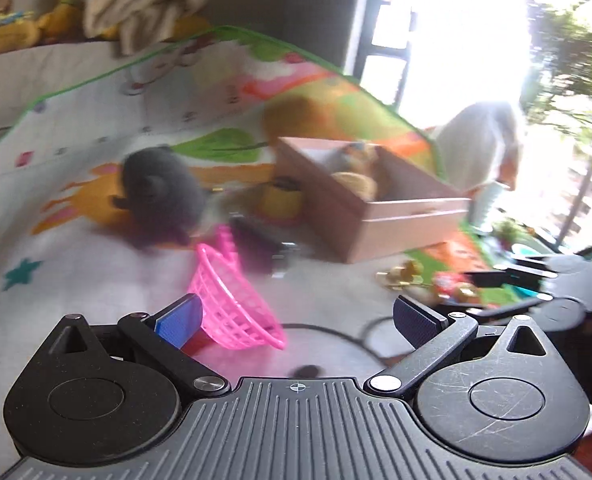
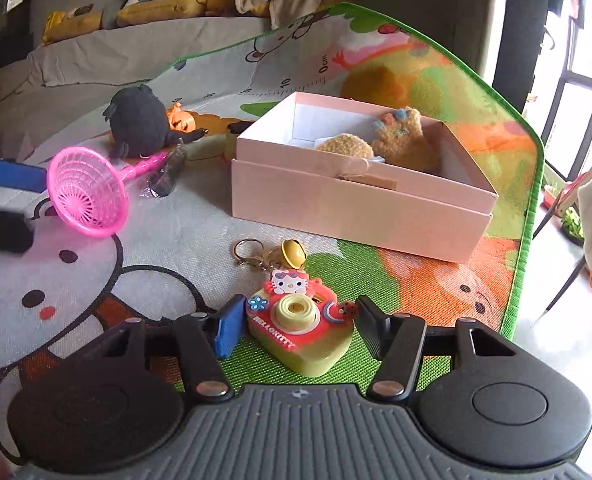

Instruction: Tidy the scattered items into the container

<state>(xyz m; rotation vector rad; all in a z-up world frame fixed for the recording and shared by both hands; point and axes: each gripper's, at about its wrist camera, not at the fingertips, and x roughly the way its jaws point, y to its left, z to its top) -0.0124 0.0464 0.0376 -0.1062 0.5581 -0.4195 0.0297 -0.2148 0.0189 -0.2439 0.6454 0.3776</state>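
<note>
Cataloguing, near to far, the play-mat scene:

Right gripper (image 2: 293, 330): jaws part-open, straddling the toy camera; blue pad touching or nearly touching its 9 o'clock side, a small gap showing at the 3 o'clock pad. Grip judged not yet made.

Toy camera (image 2: 302, 330): red and yellow keychain piece, lying lens-up on the green patch of the mat (image 2: 376, 280); its ring and bell (image 2: 293, 251) trail off toward 12 o'clock.

Left gripper (image 1: 296, 316): jaws wide apart, nothing pressed between them. The blue pad sits against the sieve's rim at 9 o'clock; whether it touches, the blur hides.

Pink sieve (image 2: 89, 194): toy basket on a handle, tipped on its side, mouth facing the right wrist camera; handle runs off toward the dark plush.

Pink box (image 2: 360, 196): the container, open-topped, at 12 o'clock from the toy camera and well apart from it. Two tan plush items (image 2: 400, 140) already lie inside, so the job is judged partly done.

Dark plush (image 2: 137, 122): loose at 10 o'clock, an orange pumpkin figure (image 2: 180, 119) just beside it.
</note>
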